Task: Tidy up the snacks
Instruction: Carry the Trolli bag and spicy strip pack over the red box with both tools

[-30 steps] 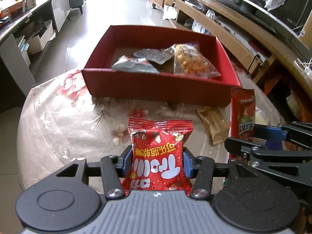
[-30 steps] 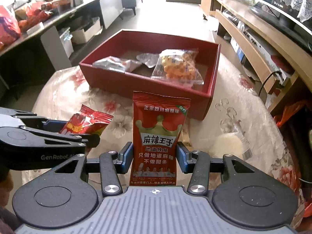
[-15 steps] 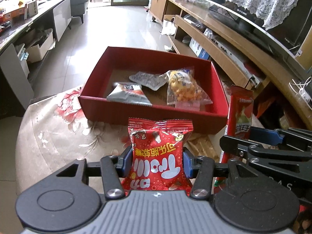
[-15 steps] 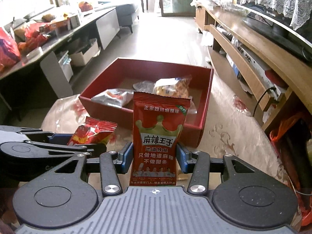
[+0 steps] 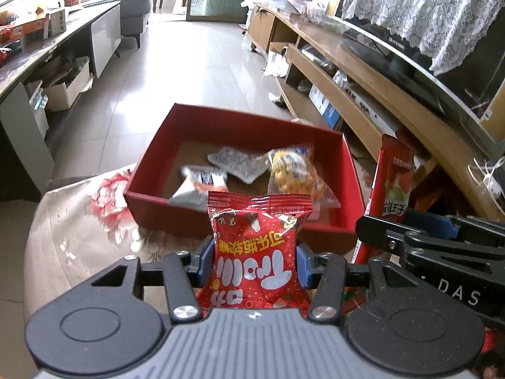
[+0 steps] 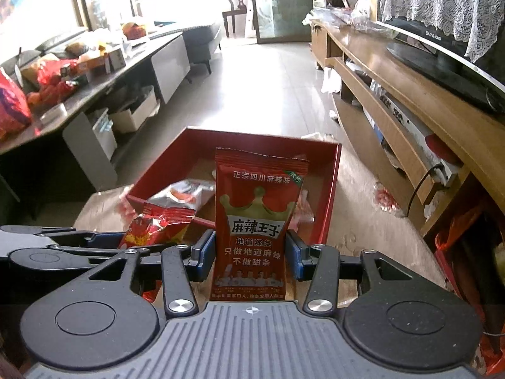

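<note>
Over the bench, both grippers are up in the air, side by side, each carrying a packet.

Left gripper: jaws closed on a red candy packet, blue pads pressing its sides, packet upright, print upside down in the left wrist view. It shows again in the right wrist view, off to the left.

Right gripper: jaws closed on a tall red spicy-strip packet with a green crown on it, upright, gripped at its lower half. Left wrist view shows the same packet edge-on at the right.

Red box sits on the bench ahead of both grippers, open top. Inside: a silver-white packet near the front wall, a grey-white packet behind it, a clear bag of yellow snacks at the right. Box contents are motion-blurred, so labels are probably unreadable.

Bench has a floral cloth. TV stand runs along the right, tiled floor beyond.
</note>
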`<state>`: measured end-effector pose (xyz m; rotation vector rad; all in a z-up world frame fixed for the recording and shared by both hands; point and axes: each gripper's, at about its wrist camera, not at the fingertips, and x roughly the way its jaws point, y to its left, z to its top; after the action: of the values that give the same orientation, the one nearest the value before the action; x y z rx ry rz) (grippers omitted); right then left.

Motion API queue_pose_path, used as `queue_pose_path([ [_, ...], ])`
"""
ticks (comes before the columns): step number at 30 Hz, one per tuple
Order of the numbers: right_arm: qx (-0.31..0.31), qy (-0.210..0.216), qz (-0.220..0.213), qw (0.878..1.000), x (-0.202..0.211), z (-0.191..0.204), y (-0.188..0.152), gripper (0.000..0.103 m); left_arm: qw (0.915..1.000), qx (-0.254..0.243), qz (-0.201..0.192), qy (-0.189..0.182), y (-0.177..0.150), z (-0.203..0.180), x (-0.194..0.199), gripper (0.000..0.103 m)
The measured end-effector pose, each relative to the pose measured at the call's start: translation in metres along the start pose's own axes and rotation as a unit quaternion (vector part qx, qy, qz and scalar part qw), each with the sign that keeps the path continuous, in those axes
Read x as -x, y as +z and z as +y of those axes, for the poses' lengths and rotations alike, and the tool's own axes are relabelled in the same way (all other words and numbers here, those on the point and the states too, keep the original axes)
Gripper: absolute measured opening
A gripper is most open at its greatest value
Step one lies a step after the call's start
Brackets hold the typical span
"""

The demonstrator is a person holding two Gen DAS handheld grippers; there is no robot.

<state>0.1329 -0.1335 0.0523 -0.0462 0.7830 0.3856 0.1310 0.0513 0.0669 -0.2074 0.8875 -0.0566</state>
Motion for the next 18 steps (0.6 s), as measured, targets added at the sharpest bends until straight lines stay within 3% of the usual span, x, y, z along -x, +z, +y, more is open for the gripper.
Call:
queue_pose_path([
  [18, -0.016, 0.003, -0.025, 1.0, -0.026, -0.013, 0.042, 0.054, 0.9991, 0.023, -0.032, 0.017, 0.053, 0.001, -0.03, 0.051],
])
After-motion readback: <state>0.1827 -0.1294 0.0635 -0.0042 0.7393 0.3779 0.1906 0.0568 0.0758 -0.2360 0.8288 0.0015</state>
